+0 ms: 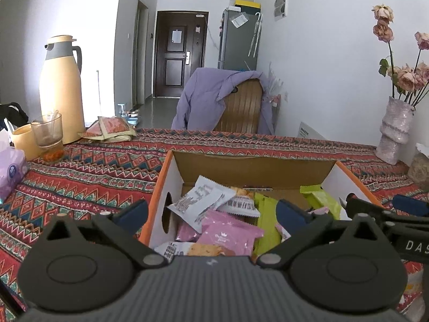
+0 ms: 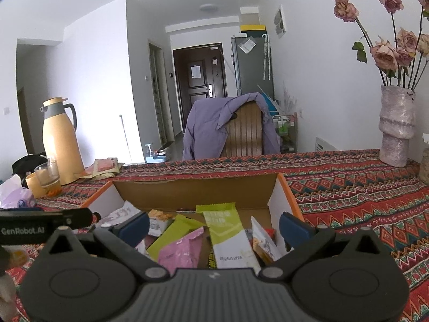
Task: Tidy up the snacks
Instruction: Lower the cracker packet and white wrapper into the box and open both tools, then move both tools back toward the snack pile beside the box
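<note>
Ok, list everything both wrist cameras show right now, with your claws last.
open cardboard box with orange rim: one, brown inside, on the table in front of both claws
snack packets: several, pink, green and white, loose inside the box
patterned tablecloth: one, red, covering the table
tall thermos jug: one, cream with grey collar, far left
glass tumbler: one, clear, beside the jug
flat sachets: a small stack, reddish, right of the jug
tissue pack: one, lilac, left edge
textured vase of dried roses: one, pinkish, far right
wooden chair with a jacket: one, jacket purple, behind the table
left claw: open, empty
right claw: open, empty
</note>
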